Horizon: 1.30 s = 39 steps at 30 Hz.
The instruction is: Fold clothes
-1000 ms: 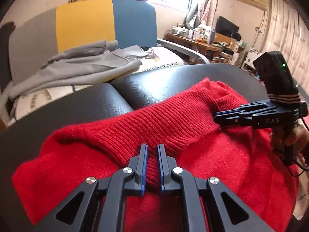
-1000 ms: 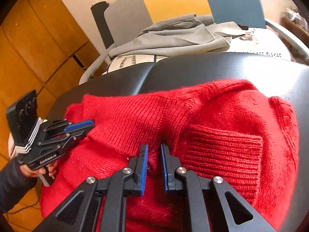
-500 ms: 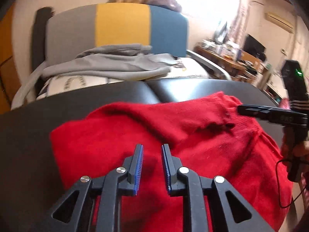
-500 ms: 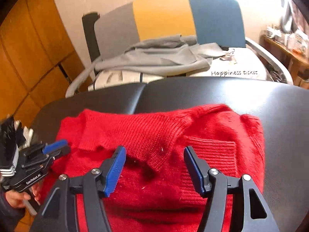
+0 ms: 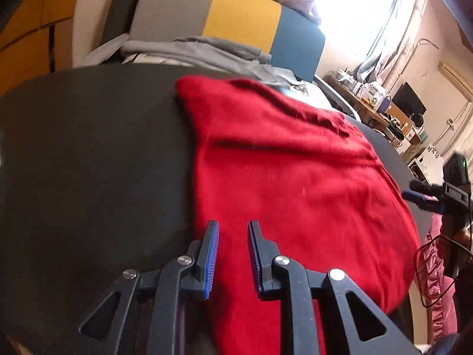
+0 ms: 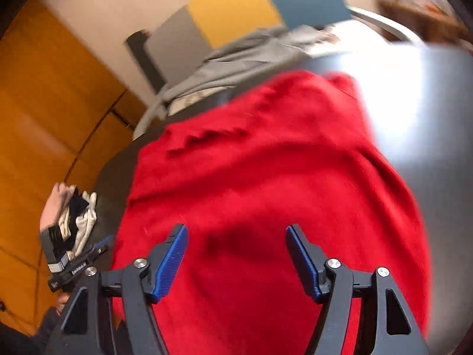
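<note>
A: Red knit sweater (image 5: 295,183) lies spread on the black padded worktop (image 5: 88,153), partly doubled over itself; flat placement presumably gives a clean base for the next fold.

B: Left gripper (image 5: 233,254)?

A: Jaws a narrow gap apart, over the sweater's left edge. Nothing pinched.

B: Right gripper (image 6: 236,259)?

A: Jaws wide and opening, above the sweater's middle; no cloth between the pads. Grey garment (image 5: 212,51) waits on the chair (image 5: 236,20) behind.
</note>
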Each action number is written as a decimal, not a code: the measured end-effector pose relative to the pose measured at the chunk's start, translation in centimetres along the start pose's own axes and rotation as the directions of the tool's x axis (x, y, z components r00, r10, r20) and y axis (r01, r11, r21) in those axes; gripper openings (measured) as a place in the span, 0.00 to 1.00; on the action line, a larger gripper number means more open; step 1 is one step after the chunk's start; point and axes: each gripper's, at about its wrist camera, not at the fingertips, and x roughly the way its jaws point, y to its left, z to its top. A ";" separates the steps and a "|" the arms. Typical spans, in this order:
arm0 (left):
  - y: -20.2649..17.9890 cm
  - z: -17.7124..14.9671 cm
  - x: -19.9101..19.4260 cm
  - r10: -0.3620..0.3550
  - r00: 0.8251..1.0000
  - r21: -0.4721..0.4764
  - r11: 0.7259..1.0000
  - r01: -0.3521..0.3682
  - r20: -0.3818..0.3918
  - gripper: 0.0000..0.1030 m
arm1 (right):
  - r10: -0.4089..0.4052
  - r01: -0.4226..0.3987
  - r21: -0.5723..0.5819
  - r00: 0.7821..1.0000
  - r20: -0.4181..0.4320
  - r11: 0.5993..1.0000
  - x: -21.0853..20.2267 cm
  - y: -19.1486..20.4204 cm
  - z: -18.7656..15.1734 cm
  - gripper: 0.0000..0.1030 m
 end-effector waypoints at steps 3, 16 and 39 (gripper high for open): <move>0.8 -2.0 -1.6 0.009 1.000 -0.034 0.999 -0.009 -0.003 0.20 | -0.045 0.043 0.104 0.999 0.015 0.994 -3.8 -4.0 -3.1 0.70; 0.3 -6.1 -3.2 -0.048 0.998 -0.043 0.998 0.047 -0.038 0.25 | -0.113 0.106 0.174 0.993 0.031 0.979 -8.5 -11.2 -8.6 0.71; -0.2 -8.3 -3.8 -0.174 0.984 -0.045 0.984 0.172 -0.030 0.37 | 0.021 -0.018 0.087 0.999 -0.032 0.996 -6.3 -10.6 -8.1 0.35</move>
